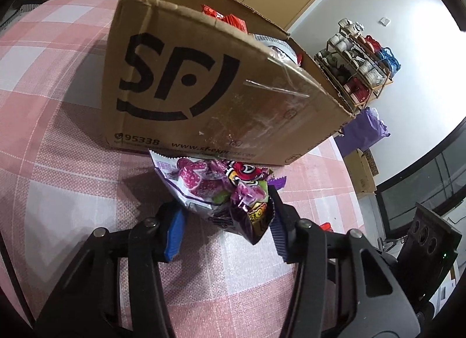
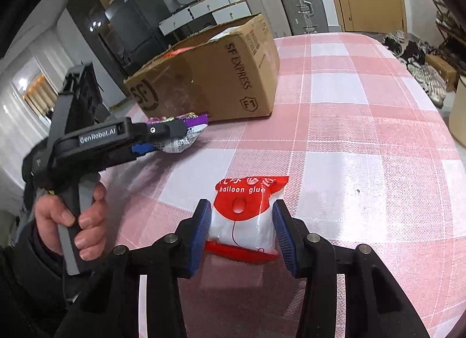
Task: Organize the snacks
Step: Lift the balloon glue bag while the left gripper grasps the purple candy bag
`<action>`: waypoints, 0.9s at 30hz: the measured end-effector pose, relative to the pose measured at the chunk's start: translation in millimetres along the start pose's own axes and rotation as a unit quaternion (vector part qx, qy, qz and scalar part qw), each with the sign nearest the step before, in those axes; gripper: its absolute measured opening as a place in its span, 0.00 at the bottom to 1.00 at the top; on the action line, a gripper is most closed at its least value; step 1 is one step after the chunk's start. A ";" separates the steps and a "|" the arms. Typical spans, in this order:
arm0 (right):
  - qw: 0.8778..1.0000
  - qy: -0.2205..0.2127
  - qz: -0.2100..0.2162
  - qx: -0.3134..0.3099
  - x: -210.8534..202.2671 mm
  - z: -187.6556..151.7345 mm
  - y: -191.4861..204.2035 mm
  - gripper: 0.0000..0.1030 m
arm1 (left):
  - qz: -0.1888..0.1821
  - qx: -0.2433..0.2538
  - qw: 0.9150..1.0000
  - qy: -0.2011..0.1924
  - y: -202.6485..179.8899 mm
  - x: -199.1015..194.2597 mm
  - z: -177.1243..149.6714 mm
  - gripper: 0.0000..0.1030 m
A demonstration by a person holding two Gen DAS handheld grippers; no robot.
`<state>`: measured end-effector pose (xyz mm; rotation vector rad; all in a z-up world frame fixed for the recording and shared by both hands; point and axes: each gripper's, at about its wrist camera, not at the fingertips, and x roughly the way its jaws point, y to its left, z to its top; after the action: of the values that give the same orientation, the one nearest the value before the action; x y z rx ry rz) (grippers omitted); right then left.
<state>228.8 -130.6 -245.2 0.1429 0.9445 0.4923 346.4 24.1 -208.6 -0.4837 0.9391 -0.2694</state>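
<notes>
My left gripper [image 1: 225, 221] is shut on a purple and white candy bag [image 1: 221, 189] and holds it above the table, just in front of the open SF Express cardboard box [image 1: 186, 87]. Red snack packs [image 1: 224, 17] show inside the box. In the right wrist view the left gripper [image 2: 171, 137] with the candy bag [image 2: 180, 131] sits near the box [image 2: 209, 75]. My right gripper [image 2: 241, 230] has its blue pads against both sides of a red and white "balloon glue" bag [image 2: 247, 212], which looks lifted slightly off the table.
The table has a pink and white checked cloth [image 2: 349, 105]. A shoe rack [image 1: 355, 61] and a purple bag [image 1: 364, 128] stand beyond the table edge. Suitcases [image 2: 291, 0] and drawers line the far wall.
</notes>
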 end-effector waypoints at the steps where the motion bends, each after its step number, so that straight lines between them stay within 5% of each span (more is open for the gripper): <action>1: 1.000 0.000 -0.006 -0.007 0.4 0.0 3.2 0.46 | 0.000 0.001 1.000 0.000 3.1 -3.7 -1.7 0.45; 21: 0.994 0.017 -0.085 -0.073 16.5 -2.0 31.3 0.47 | 0.012 0.009 1.000 -0.018 13.3 -40.6 -11.1 0.44; 27: 0.997 -0.010 -0.059 -0.042 3.1 -1.9 26.6 0.45 | 0.019 0.011 0.999 -0.031 16.9 -59.1 -15.1 0.44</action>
<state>219.7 -105.9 -239.9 0.0156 0.9060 0.4207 300.6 59.6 -183.0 -0.4514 0.8820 -0.2296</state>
